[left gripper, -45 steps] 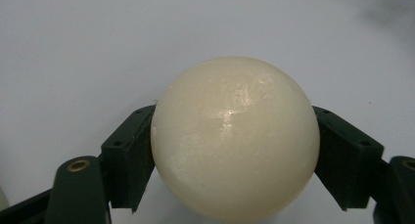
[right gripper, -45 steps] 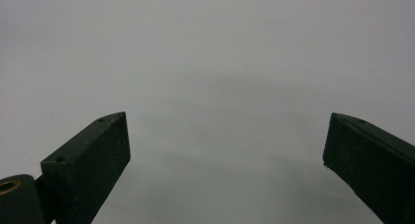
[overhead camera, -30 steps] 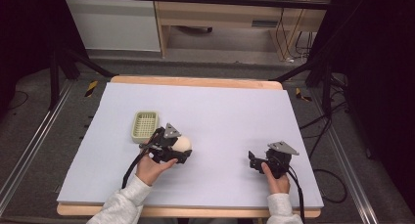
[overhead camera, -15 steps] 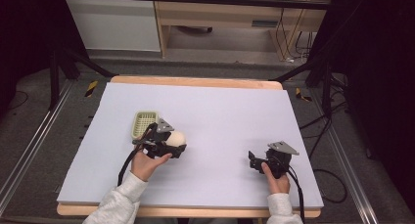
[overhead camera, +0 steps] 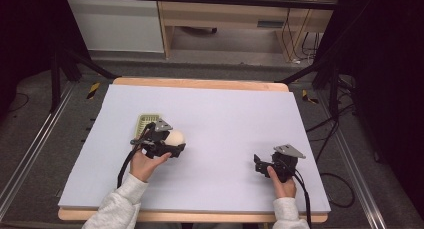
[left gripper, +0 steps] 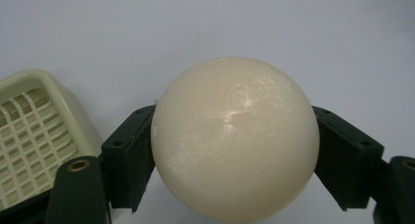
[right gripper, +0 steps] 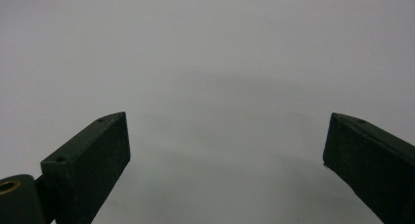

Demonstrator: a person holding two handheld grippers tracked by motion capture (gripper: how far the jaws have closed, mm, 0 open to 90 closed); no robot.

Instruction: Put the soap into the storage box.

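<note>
My left gripper [overhead camera: 172, 148] has its jaws clamped across the middle of the ball [left gripper: 235, 138], held just beside the tray [left gripper: 34, 136] over the bench [overhead camera: 225, 119] so it can't roll, while my right gripper [right gripper: 227, 155] rests apart, jaws wide and empty.

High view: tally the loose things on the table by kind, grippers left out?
Cream ball: 1, held in the left gripper
Pale green grid tray: 1, beside the ball
Total: 2
</note>
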